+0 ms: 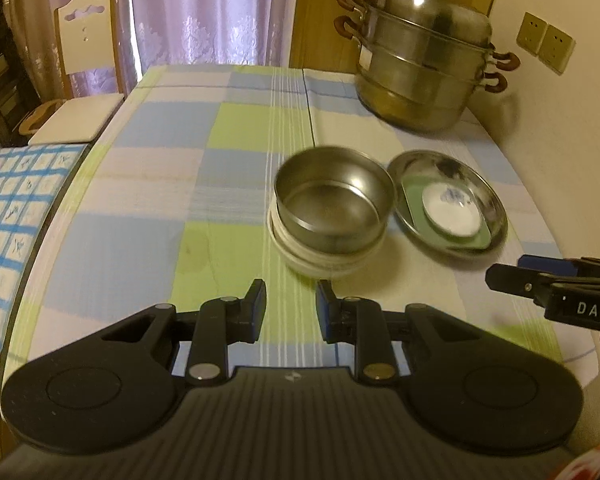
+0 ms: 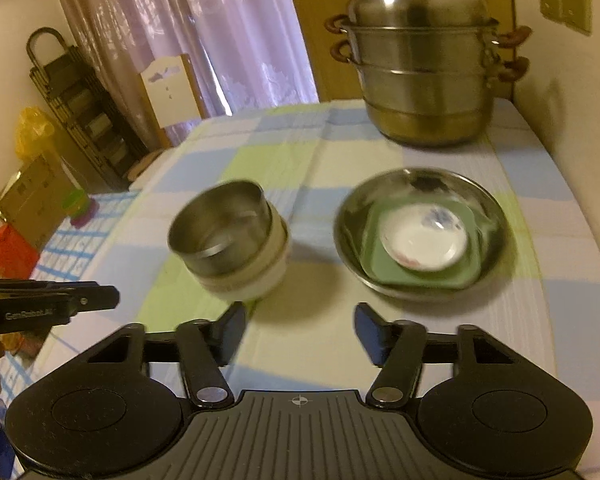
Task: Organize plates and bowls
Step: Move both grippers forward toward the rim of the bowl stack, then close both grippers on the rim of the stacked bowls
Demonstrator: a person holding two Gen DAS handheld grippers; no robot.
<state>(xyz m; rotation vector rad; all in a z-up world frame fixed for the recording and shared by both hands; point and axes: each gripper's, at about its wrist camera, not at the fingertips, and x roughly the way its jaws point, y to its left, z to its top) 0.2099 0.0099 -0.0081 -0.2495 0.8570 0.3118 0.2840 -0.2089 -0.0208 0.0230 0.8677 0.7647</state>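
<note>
A steel bowl point(image 1: 332, 208) sits nested in a white bowl point(image 1: 320, 262) on the checked tablecloth; both show in the right wrist view, steel point(image 2: 224, 236) in white point(image 2: 260, 282). Beside them a steel plate point(image 1: 496, 216) holds a green square plate point(image 1: 414, 200) with a small white dish point(image 1: 452, 210) on top; the same stack shows in the right wrist view as steel plate point(image 2: 496, 220), green plate point(image 2: 380, 276) and dish point(image 2: 424, 244). My left gripper point(image 1: 291, 308) is open and empty, just short of the bowls. My right gripper point(image 2: 300, 336) is open and empty, short of both stacks.
A tall lidded steel steamer pot point(image 1: 424, 64) stands at the table's far right, near the wall point(image 2: 424, 68). A white chair point(image 1: 84, 80) stands past the left edge. A second table with a blue grid cloth point(image 1: 8, 216) adjoins on the left.
</note>
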